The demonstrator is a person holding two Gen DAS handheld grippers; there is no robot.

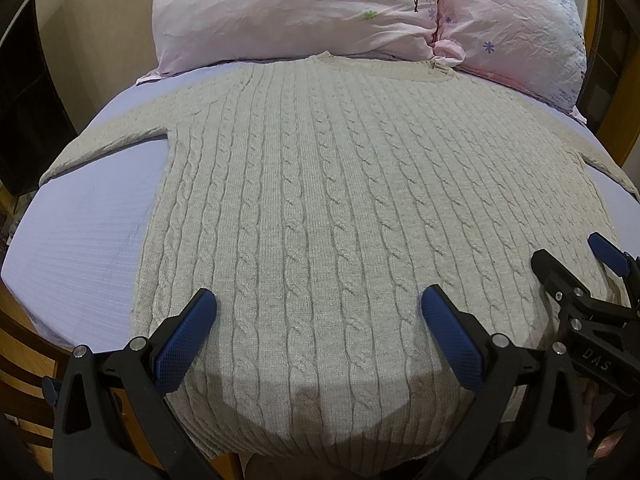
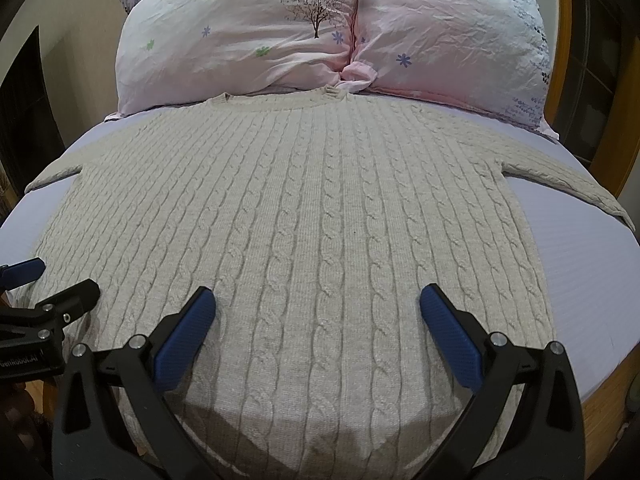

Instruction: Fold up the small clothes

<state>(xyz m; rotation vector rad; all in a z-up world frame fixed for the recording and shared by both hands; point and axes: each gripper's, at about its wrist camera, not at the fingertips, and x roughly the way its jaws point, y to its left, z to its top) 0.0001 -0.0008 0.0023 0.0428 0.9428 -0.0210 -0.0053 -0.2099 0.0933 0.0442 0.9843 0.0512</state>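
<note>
Nearest the cameras, the left gripper (image 1: 319, 304) hangs with its jaws spread wide and empty over the hem, and the right gripper (image 2: 318, 304) beside it is just as open, gripping nothing. Under both lies the sweater (image 1: 320, 200), a beige cable knit spread flat along the bed (image 1: 80, 240), hem at the near edge, collar at the far end touching the pillows (image 1: 300, 20). It looks soft, thick and floppy, likely to sag and stretch, so my call is a pinch at the hem corners or the sleeve (image 2: 568, 184) cuffs. The very bottom of the hem hides behind the gripper bodies, and both cuffs run off past the bed's side edges.
</note>
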